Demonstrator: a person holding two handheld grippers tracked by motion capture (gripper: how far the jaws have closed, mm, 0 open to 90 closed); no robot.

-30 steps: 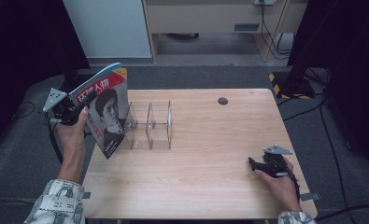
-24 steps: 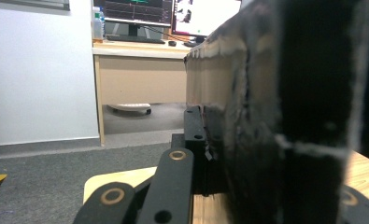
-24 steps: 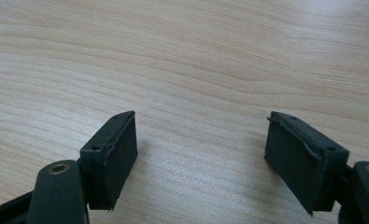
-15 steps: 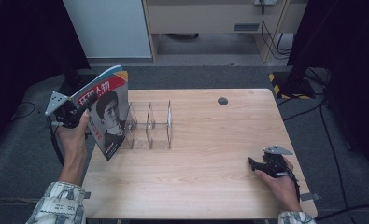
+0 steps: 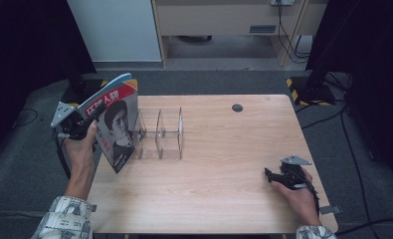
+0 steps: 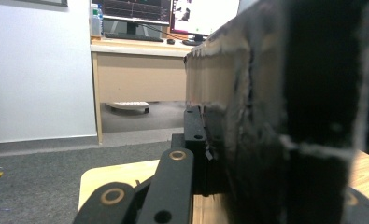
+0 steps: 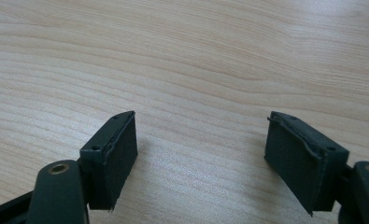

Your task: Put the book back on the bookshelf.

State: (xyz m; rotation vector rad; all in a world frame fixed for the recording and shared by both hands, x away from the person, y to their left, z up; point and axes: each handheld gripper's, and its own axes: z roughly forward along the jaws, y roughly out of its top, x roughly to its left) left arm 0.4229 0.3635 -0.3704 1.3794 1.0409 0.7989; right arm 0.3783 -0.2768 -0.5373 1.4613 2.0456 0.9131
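Note:
A magazine (image 5: 113, 119) with a red title band and a portrait cover stands tilted at the left end of the wooden table (image 5: 224, 149), its lower corner by the table's left edge. My left gripper (image 5: 90, 124) is shut on its left edge, held by a hand from below. In the left gripper view the dark magazine edge (image 6: 285, 116) sits clamped against the jaw, close to the camera. Just right of the magazine is a clear acrylic divider rack (image 5: 161, 132). My right gripper (image 5: 269, 175) rests low on the table at the right, open with bare wood (image 7: 196, 56) between its pads.
A small black round grommet (image 5: 237, 107) sits in the tabletop at the far right. Behind the table stand a white cabinet (image 5: 114, 30) and a beige desk (image 5: 224, 20), with cables and a black-and-yellow base (image 5: 308, 89) on the grey carpet.
The left hand and the magazine have shifted slightly lower and to the left. The right gripper has not moved.

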